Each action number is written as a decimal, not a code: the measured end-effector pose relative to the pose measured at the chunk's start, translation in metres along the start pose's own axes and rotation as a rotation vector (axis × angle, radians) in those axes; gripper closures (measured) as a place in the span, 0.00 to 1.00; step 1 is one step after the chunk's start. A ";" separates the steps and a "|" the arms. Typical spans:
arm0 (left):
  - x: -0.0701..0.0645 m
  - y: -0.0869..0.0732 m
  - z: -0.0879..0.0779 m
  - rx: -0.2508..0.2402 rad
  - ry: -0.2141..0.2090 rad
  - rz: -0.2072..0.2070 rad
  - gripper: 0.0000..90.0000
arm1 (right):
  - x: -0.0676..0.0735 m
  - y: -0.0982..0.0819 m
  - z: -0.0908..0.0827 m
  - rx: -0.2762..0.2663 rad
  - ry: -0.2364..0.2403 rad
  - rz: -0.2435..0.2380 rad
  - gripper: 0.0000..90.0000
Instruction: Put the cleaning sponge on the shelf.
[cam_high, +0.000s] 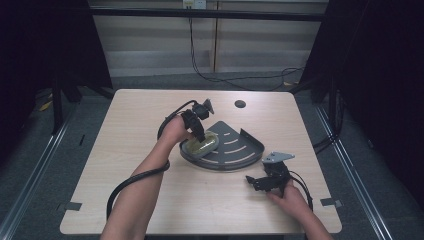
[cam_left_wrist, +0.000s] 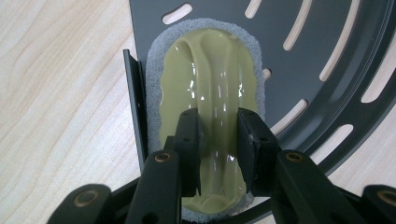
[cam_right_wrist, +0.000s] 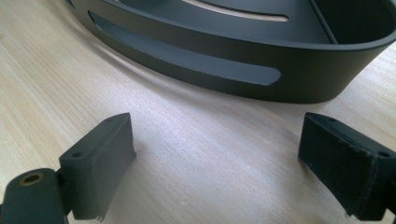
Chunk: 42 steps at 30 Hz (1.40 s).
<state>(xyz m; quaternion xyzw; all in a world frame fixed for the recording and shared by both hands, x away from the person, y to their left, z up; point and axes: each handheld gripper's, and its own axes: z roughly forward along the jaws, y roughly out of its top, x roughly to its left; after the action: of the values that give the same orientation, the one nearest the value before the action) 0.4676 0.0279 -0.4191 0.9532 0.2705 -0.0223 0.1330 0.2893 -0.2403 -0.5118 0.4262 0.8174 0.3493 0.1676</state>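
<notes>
**Sponge pinched in the rack, right claw spread on the counter**

A dark quarter-round corner rack with slotted floor and curved slotted rim is seen near the middle of the pale wooden counter. At the rack's 9 o'clock edge a scrubbing sponge, with a grey foam base and a glossy olive-green ridged handle, is lodged against the rack's straight side wall.

The left claw is brought down over the sponge from above. In the left gripper view the claw is closed on the raised green ridge of the sponge, one pad on each side of it, while the foam base lies on the rack floor.

The right claw is held low at the rack's 5 o'clock, near its curved rim. In the right gripper view its jaws are spread wide with only bare counter between them; whether they touch the counter cannot quite be told. The rack's rim is seen just ahead, apart from them.
</notes>
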 end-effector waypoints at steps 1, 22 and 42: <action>0.000 0.000 0.001 -0.007 0.002 -0.004 0.79 | 0.000 0.000 0.000 0.001 0.001 0.001 0.11; 0.001 -0.003 0.003 -0.008 0.003 -0.029 0.79 | 0.000 0.000 0.000 0.001 0.001 0.000 0.11; 0.004 -0.008 0.000 0.002 0.023 -0.090 0.61 | 0.000 0.000 0.000 0.001 0.002 0.002 0.11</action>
<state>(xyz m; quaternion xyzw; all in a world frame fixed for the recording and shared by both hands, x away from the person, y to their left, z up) 0.4665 0.0366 -0.4213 0.9404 0.3146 -0.0173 0.1278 0.2892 -0.2402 -0.5118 0.4267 0.8175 0.3493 0.1662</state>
